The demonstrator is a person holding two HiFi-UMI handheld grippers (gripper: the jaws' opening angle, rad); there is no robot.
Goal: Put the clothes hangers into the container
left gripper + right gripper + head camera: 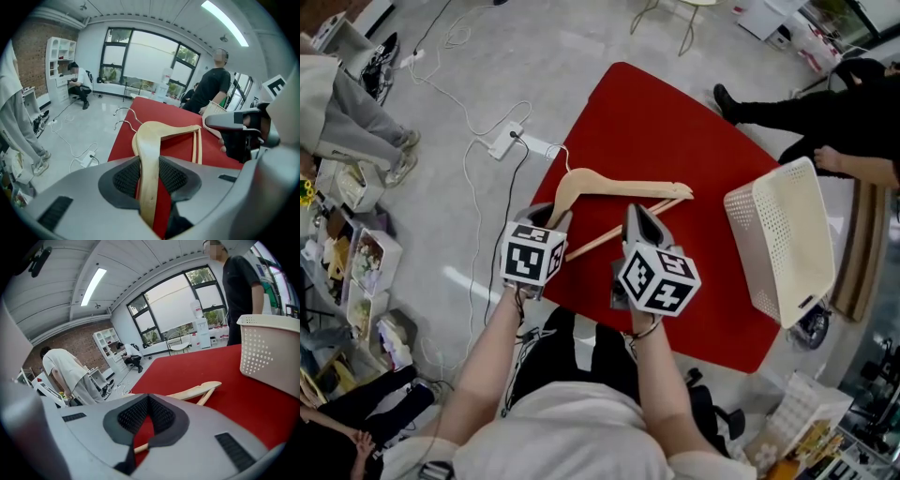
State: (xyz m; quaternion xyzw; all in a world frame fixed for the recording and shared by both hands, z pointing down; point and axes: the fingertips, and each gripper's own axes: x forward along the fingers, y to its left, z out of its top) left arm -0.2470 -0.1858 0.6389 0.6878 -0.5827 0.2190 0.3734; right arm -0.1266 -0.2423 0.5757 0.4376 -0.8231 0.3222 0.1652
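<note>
Red table in the middle of the room, wooden clothes hangers lying on it near the person's side, metal hooks pointing to the far-left edge. In the left gripper view two hooks show one over the other, so two hangers stacked

Left hand-held gripper is clamped on the near arm of the hangers: the wooden arm runs straight through the jaws and both black pads press on it. The hangers lie low over the red top; can't tell if they are lifted off it

Right hand-held gripper sits just beside the left one, pointing down at the table over the hangers' lower bar. Its jaws are together at the tips, nothing between the pads. A stretch of the thin bar shows underneath and the hanger's arm lies just ahead; can't tell if the tips touch the wood

White perforated container stands on the right end of the table, well apart from the hangers; in the right gripper view it is upright

A person in black stands at the far side of the table by the container. Power strip with cables on the floor to the left
</note>
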